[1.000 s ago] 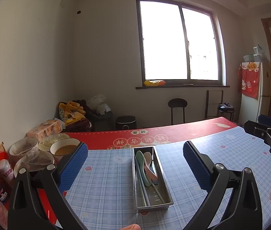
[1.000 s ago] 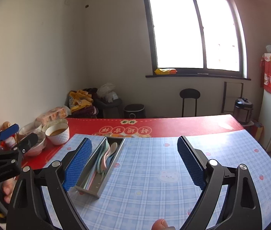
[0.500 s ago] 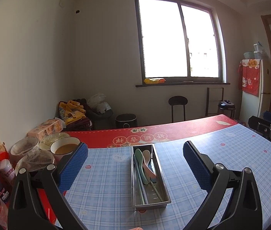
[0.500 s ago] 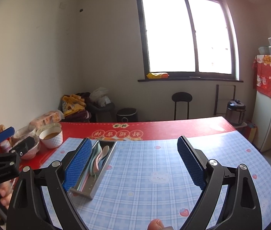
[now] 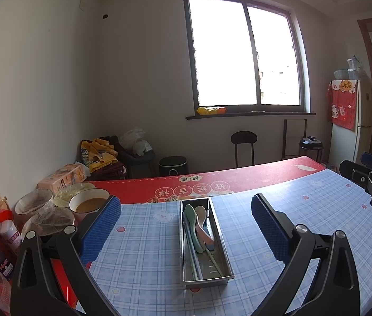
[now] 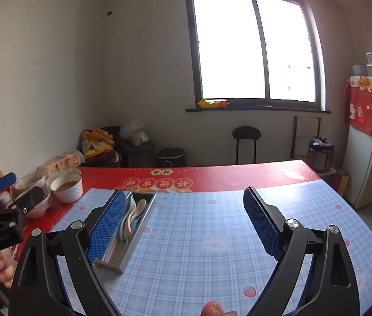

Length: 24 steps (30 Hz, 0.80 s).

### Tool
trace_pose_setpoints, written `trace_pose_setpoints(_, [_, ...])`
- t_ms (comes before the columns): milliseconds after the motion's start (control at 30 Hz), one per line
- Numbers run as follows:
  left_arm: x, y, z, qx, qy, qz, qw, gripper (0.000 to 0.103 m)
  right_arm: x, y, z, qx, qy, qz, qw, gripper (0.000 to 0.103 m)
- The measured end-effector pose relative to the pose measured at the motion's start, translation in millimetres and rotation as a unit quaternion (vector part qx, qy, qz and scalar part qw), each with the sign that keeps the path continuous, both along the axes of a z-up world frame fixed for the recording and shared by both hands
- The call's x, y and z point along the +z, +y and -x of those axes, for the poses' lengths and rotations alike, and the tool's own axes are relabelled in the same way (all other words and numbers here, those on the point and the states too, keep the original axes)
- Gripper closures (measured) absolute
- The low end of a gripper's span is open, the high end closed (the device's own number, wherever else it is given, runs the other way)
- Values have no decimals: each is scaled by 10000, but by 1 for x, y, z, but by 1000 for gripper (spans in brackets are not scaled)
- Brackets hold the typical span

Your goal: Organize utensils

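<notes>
**Spoons in the tray, both tools empty**

A bench (image 5: pixel 143 247) under a blue checked cloth stands before a bright window (image 5: pixel 241 52). On it lies a long metal tray (image 5: pixel 204 271) holding pastel spoons (image 5: pixel 197 226) (green, pink, blue) with thin sticks alongside. Left of the tray sits a bowl (image 5: pixel 87 204) of brown liquid. The left tool (image 5: pixel 186 226) hangs spread wide above the tray, gripping nothing. The right tool (image 6: pixel 184 223), equally wide and empty, hovers just right of the tray.

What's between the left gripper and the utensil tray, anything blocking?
Nothing visible. The left gripper is open with the metal tray straight ahead between its fingers; only bare checked tablecloth lies around it. Bowls sit off to the left.
</notes>
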State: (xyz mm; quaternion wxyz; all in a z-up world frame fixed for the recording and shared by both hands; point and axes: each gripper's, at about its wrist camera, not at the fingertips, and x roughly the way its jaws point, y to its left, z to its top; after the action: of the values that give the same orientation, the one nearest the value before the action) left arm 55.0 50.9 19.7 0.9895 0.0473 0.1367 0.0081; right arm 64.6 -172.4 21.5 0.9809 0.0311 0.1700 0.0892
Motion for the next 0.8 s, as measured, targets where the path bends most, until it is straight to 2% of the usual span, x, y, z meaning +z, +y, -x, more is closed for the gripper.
trace_pose_setpoints(800, [-3, 0, 3, -25, -14, -8, 10000, 6, -3, -2, -2, -109, 31, 34, 9999, 16])
